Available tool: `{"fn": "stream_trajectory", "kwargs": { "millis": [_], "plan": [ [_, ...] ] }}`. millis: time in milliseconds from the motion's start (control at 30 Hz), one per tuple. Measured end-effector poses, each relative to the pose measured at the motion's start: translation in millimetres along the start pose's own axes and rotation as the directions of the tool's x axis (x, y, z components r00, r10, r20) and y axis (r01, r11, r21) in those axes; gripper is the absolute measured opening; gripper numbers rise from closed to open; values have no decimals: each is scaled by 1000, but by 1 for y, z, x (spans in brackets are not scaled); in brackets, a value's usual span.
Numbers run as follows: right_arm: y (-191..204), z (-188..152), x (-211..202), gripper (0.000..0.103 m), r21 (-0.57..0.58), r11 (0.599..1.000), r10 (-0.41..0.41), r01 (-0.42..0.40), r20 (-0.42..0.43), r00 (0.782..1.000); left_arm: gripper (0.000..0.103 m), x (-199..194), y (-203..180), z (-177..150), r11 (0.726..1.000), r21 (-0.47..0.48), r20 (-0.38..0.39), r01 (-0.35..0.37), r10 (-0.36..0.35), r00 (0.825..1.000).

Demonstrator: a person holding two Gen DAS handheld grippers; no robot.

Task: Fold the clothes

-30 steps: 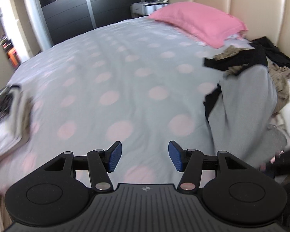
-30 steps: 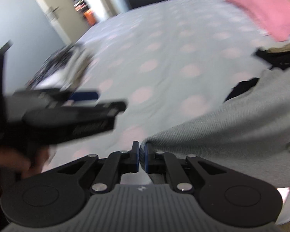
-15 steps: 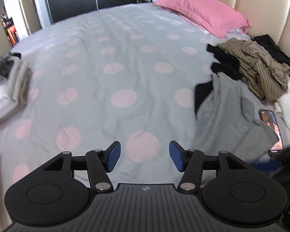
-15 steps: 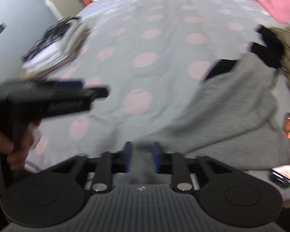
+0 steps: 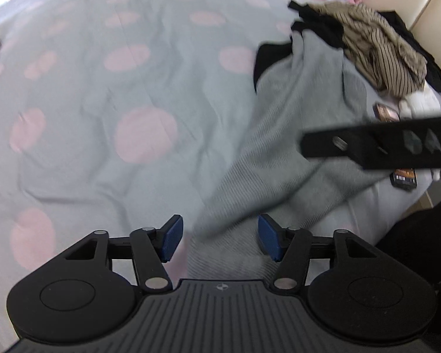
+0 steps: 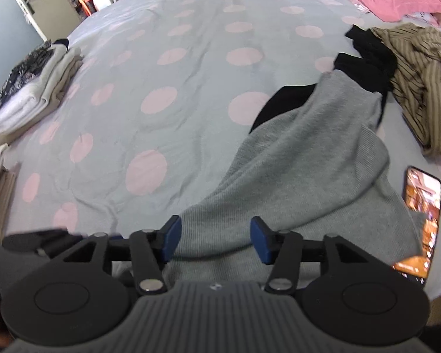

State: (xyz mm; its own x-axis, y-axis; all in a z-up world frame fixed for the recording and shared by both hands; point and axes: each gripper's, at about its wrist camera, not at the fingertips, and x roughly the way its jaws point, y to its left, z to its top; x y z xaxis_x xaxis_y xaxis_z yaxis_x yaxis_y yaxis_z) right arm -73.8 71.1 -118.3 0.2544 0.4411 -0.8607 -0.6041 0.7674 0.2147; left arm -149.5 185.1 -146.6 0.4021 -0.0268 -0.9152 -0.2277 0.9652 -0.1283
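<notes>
The grey knit garment (image 6: 314, 158) lies spread on the bed (image 6: 167, 67), its near hem reaching under both tools; the right hand-held gripper (image 6: 213, 239) stands over that hem with its jaws opening, fabric between the blue pads but not pressed; the left hand-held gripper (image 5: 220, 241) hovers at the garment's left edge, jaws apart and closing, cloth below the gap, none gripped. A striped brown garment (image 6: 420, 82) and black clothes (image 6: 367, 61) lie beyond it; a phone (image 6: 420, 211) rests just beside its right edge; folded piles (image 6: 32, 88) sit well apart, left.
</notes>
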Motion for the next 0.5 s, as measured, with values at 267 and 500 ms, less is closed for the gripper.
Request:
{"fn": "stream_trajectory", "kwargs": {
  "millis": [267,500],
  "plan": [
    [7,7,59,63,7,999,-40,41,-91,995,14,14,14,-3,996,-84,-69,23,-28,997],
    [18,-1,75,11,-62,996,-67,60,-117,991,2,-4,26,-1,993,-119,-19,23,-26,999]
  ]
}}
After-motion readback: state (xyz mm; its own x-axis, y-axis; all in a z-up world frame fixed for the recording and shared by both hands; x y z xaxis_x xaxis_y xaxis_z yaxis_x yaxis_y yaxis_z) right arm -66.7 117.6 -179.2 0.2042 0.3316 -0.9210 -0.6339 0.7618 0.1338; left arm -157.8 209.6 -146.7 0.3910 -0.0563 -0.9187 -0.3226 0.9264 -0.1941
